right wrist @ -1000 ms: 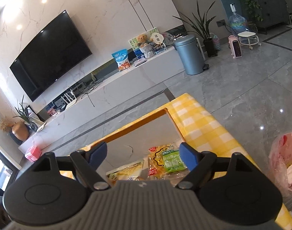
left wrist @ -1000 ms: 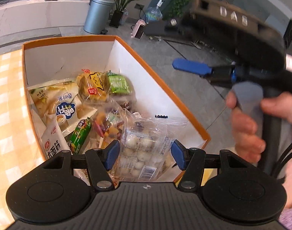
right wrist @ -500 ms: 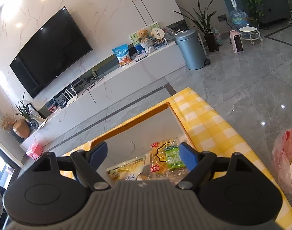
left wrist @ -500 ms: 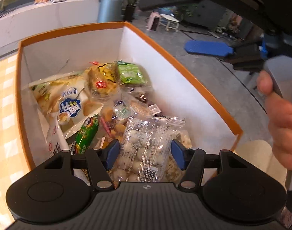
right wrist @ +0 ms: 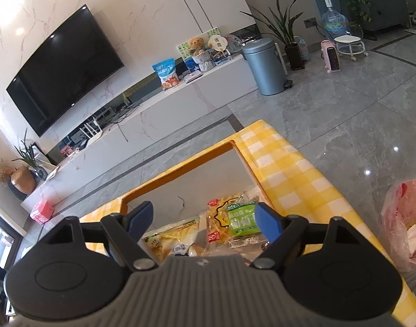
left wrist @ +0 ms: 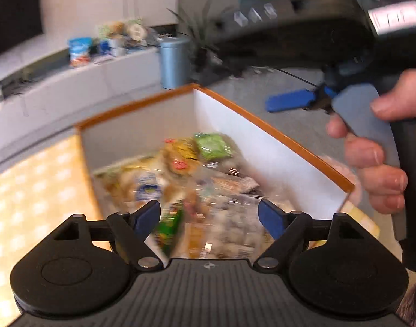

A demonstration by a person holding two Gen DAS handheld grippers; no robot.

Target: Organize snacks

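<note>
Holding mixed snack packets [left wrist: 180, 188], the orange-rimmed box [left wrist: 276, 130] sits beneath both grippers' parted, empty jaws.

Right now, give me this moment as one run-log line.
left gripper: open, jaws just widened, nothing gripped | right gripper: open, empty | snacks: in orange-rimmed box

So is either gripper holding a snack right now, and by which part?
Neither. The left gripper has just opened its jaws over the clear packet in the box; the right gripper is open and empty.
</note>
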